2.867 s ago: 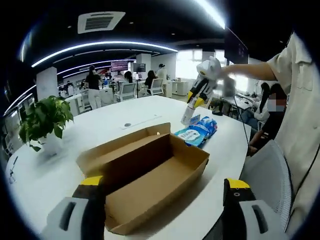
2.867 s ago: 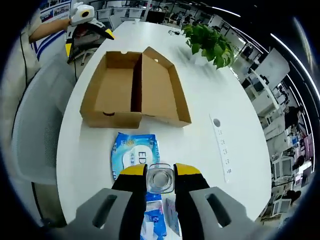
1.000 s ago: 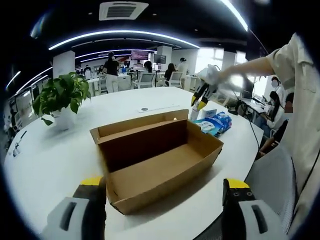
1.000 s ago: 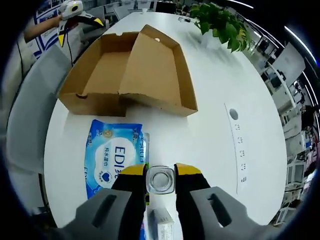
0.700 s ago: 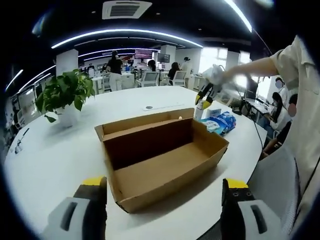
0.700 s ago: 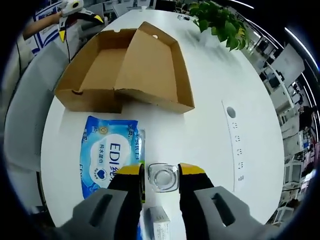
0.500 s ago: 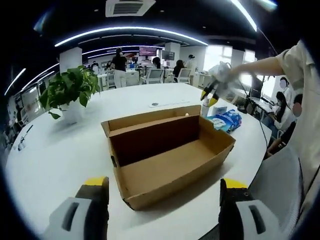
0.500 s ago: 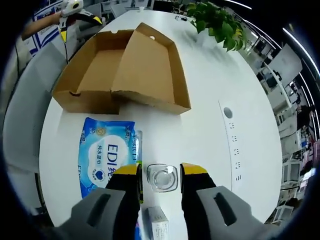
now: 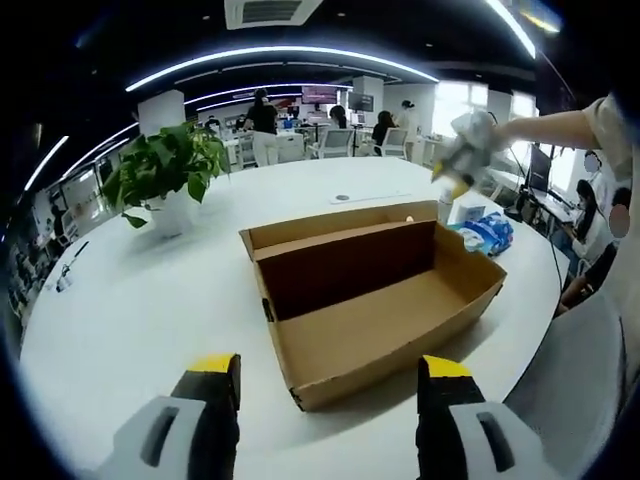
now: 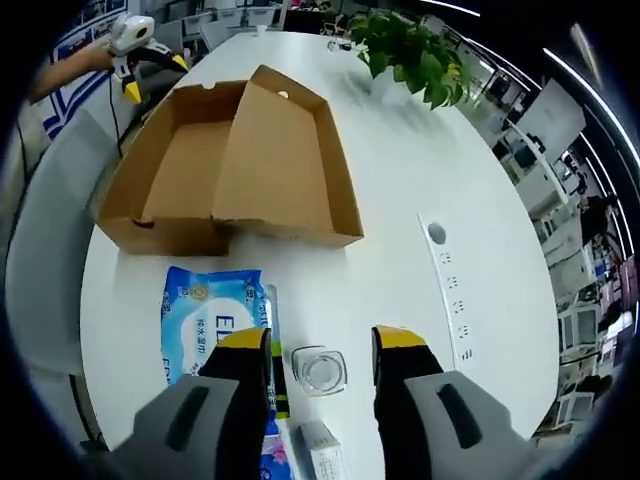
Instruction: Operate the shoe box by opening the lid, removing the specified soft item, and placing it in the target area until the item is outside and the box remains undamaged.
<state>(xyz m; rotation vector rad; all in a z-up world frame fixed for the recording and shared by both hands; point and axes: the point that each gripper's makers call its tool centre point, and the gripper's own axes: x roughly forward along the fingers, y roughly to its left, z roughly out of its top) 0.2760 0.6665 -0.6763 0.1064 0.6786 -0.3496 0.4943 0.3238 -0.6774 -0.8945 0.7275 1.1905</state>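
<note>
Both grippers have their fingers spread wide and empty: left gripper [image 9: 328, 385] faces the open shoe box [image 9: 375, 295]; right gripper [image 10: 320, 350] hangs above a small glass jar [image 10: 319, 370] beside the wet wipes pack [image 10: 212, 325] on the counter [image 10: 400, 180].

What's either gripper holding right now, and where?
Nothing. The right gripper is open, jaws apart on either side of the small clear glass jar on the table. The left gripper is open and empty.

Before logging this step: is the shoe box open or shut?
Open: the shoe box has its lid folded back, its bare interior showing.
</note>
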